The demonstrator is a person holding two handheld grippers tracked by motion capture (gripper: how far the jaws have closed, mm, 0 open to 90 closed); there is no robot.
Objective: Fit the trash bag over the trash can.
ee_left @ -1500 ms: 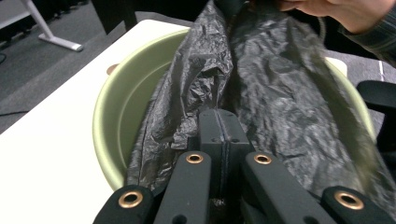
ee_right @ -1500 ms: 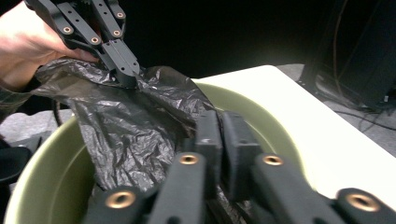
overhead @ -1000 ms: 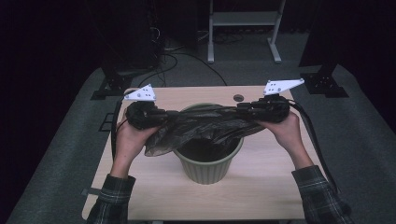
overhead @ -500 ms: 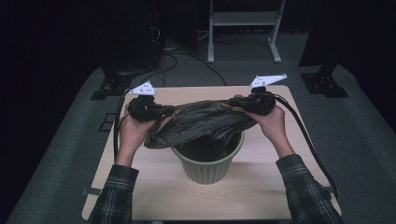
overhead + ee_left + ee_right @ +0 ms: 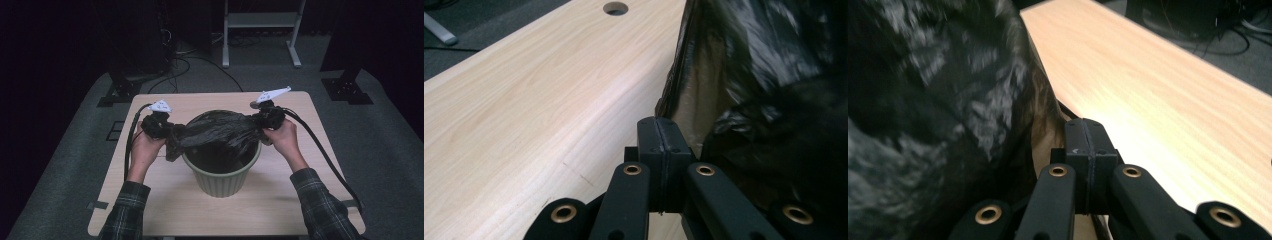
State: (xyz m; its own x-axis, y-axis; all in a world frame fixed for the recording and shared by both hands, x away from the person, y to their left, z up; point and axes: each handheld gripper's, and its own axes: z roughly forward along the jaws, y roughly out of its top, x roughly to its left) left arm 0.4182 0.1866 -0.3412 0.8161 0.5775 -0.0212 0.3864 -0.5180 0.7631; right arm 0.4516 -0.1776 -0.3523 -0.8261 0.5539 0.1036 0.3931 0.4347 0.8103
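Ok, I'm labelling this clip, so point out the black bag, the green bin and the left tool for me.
black bag (image 5: 217, 131), high view, on the crumpled plastic stretched over the bin mouth.
green bin (image 5: 220, 181), high view, on its front outer wall.
left tool (image 5: 659, 137), left gripper view, on the tips of its closed jaws.

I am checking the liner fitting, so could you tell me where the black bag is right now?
In the high view the black bag is stretched above the green bin at mid-table, between the left gripper and right gripper.
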